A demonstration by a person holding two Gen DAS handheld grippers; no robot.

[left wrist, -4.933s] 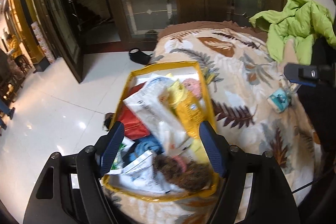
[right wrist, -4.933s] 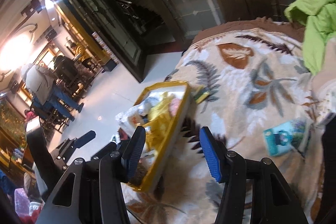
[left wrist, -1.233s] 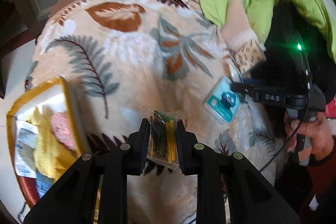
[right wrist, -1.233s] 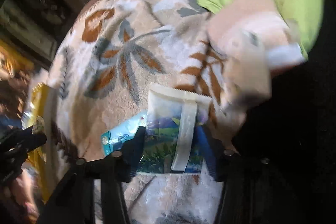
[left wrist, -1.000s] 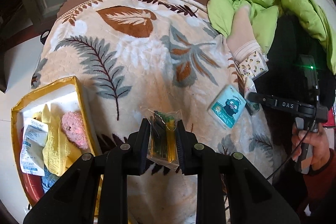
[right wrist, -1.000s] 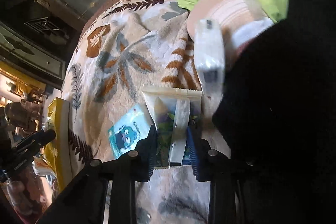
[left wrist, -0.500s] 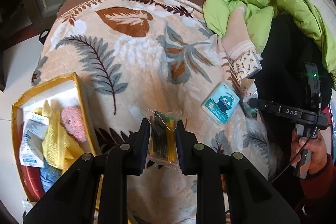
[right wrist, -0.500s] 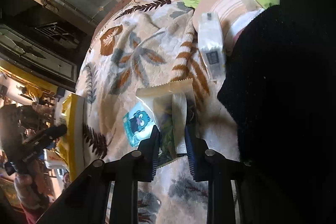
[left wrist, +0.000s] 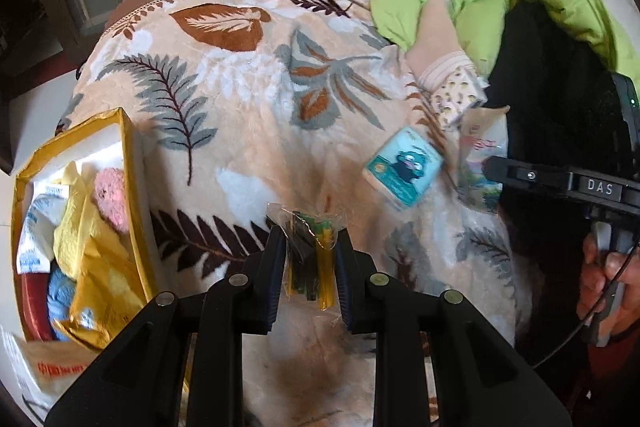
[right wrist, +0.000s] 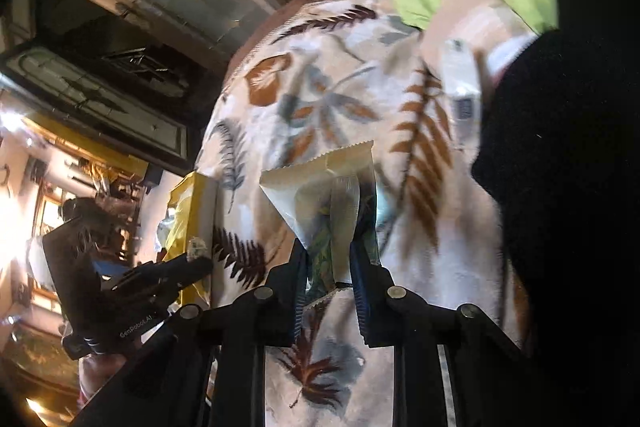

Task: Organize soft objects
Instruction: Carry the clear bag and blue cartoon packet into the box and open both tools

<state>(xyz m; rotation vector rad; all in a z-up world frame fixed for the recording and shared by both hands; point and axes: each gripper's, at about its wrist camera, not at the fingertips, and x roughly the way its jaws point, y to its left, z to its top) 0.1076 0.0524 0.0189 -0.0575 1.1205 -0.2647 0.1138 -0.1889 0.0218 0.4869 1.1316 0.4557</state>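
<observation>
In the left wrist view, my left gripper [left wrist: 309,259] is clenched on a clear sachet [left wrist: 308,255] of green and yellow items, lifted above the leaf-print blanket [left wrist: 240,99] just beside the yellow box [left wrist: 128,155], probably for sorting. In the right wrist view, my right gripper [right wrist: 329,267] pinches a printed foil pouch [right wrist: 324,195] by its lower edge, so it stands upright, clear of the blanket.

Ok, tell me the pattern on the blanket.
The blanket is cream with rust-brown, grey and dark maroon fern and leaf prints, clearest in the left wrist view.
</observation>
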